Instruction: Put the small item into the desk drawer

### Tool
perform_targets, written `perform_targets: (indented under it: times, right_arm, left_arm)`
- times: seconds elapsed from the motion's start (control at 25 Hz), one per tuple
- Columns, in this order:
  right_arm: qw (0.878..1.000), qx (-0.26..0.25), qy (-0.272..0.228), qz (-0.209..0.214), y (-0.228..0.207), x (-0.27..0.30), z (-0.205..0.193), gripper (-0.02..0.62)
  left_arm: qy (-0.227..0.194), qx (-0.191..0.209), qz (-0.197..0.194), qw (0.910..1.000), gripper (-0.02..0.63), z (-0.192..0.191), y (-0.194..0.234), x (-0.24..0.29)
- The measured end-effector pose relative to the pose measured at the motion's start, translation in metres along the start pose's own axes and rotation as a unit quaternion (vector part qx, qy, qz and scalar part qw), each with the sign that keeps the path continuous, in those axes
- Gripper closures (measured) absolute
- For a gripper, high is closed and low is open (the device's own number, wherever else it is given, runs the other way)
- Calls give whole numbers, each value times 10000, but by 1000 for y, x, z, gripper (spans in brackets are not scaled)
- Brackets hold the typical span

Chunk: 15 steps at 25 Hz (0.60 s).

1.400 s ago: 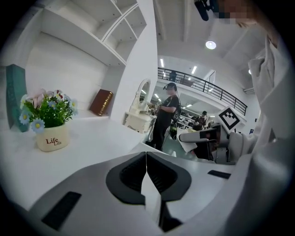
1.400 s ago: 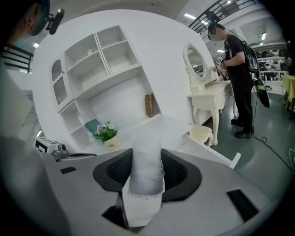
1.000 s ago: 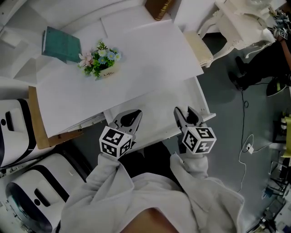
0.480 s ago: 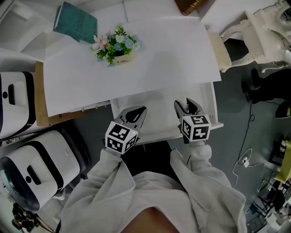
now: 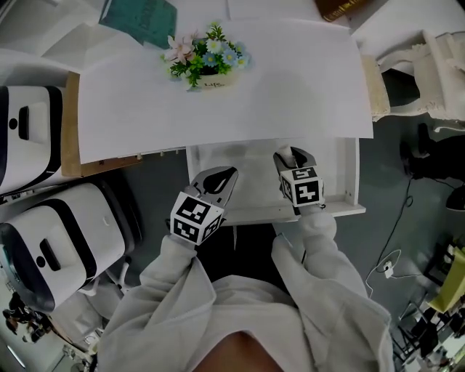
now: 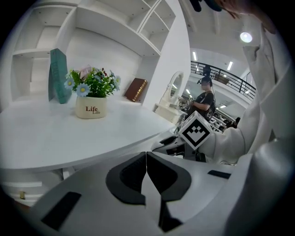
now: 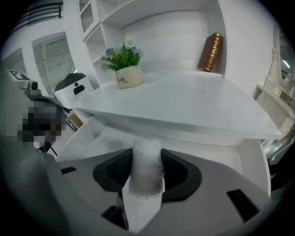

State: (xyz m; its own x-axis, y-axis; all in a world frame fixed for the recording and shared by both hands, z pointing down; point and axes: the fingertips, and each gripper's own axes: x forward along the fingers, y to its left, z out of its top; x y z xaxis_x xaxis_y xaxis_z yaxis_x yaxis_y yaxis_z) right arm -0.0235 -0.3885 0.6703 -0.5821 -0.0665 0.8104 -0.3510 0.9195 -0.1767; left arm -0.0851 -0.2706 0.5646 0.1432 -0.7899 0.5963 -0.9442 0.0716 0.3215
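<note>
The white desk (image 5: pixel 218 109) had its drawer (image 5: pixel 254 185) open. My right gripper (image 5: pixel 293 154) pinched the small white roll (image 7: pixel 146 168) over it, and my left gripper (image 6: pixel 146 170) was closed and empty. Next, I judged: lower in and release.

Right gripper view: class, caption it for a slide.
Right gripper holds a white cloth roll over the open desk drawer.

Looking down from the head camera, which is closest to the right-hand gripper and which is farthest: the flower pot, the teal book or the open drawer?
1. Drawer: open, right at the right gripper.
2. Flower pot: up and to the left, on the desk.
3. Teal book: far left corner, beyond the pot.
</note>
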Motion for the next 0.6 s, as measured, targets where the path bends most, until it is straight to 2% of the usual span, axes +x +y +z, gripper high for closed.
perform_targets:
  times: [0.24, 0.6]
  right_arm:
    - [9995, -118, 163, 230, 11, 31, -6, 402]
    - [9976, -446, 463, 264, 20, 65, -20, 402]
  left_arm:
    - [90, -128, 121, 9998, 588, -12, 3, -3]
    - [202, -232, 136, 9994, 588, -24, 5, 5]
